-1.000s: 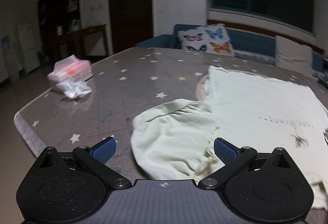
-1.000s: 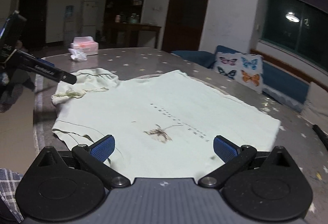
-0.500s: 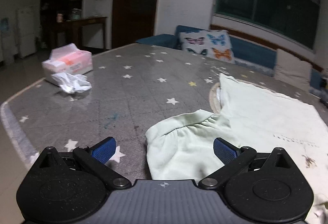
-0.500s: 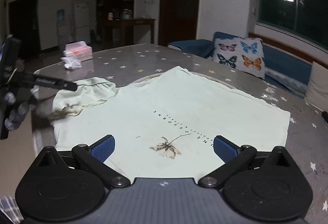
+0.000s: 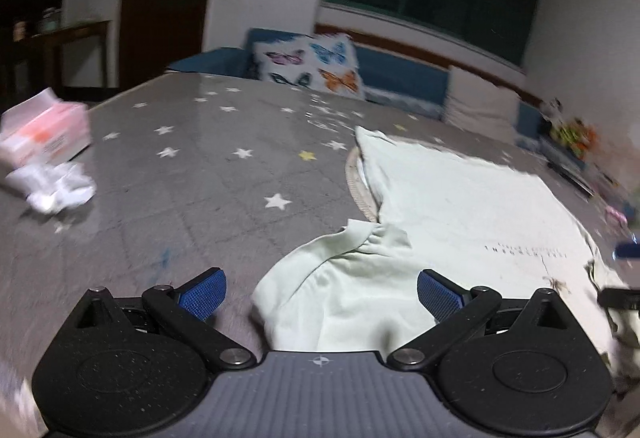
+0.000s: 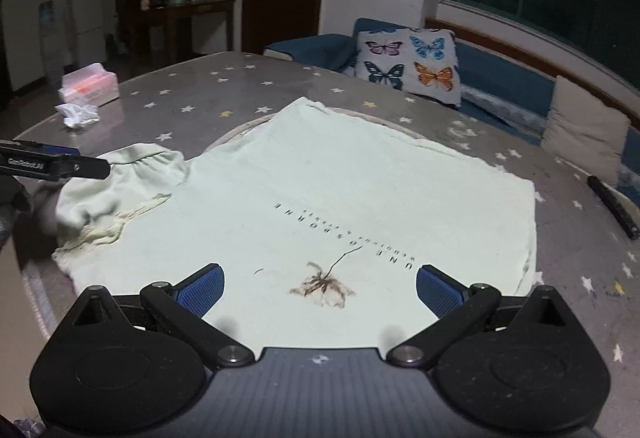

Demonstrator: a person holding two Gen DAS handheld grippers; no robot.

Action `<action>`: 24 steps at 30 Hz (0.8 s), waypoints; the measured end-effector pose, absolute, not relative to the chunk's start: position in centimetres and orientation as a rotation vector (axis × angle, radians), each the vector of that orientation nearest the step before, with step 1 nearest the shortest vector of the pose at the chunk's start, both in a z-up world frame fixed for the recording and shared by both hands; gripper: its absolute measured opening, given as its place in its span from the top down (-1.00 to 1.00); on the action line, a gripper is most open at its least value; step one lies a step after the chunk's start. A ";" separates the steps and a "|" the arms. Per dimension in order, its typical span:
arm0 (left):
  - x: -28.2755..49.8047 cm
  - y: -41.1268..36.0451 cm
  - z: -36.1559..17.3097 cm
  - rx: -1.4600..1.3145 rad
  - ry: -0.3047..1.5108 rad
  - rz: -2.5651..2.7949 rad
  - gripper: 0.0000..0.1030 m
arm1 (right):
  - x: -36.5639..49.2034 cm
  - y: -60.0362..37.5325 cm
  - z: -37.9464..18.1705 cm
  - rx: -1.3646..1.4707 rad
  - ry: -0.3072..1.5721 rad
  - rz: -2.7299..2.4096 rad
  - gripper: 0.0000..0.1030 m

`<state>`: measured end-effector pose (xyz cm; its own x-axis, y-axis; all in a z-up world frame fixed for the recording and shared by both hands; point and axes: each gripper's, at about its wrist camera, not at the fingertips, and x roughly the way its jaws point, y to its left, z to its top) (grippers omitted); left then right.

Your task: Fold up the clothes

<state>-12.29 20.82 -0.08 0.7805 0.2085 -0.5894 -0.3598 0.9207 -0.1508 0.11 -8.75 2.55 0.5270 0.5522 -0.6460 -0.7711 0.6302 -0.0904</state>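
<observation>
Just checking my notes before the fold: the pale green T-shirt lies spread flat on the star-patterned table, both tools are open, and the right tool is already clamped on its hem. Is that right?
Not quite. The right tool is not clamped on anything: the right wrist view shows its blue pads spread wide over the T-shirt, gripping no fabric. The rest holds: the shirt lies spread on the star-patterned table, and the left tool is open too.

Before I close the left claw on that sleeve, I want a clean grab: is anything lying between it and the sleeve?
Nothing visible does. The left claw is open with the pale green sleeve lying between its fingers. The tissue box and crumpled tissue sit far off to the left.
</observation>
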 end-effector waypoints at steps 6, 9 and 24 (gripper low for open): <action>-13.8 21.2 -0.2 -0.246 0.596 0.345 -1.00 | 0.4 -7.5 2.0 -0.343 0.632 0.831 -1.00; -15.2 20.8 -0.7 -0.264 0.569 0.396 -1.00 | 0.5 -6.3 1.7 -0.378 0.630 0.878 -1.00; -14.7 16.9 0.2 -0.260 0.551 0.564 -1.00 | 0.0 -4.9 1.4 -0.416 0.543 1.118 -1.00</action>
<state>-14.72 16.91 0.16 0.7067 0.4341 -0.5587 -0.5691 0.8180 -0.0842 -0.05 -4.93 1.44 0.3321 0.7264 -0.6017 -0.9220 0.3847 -0.0444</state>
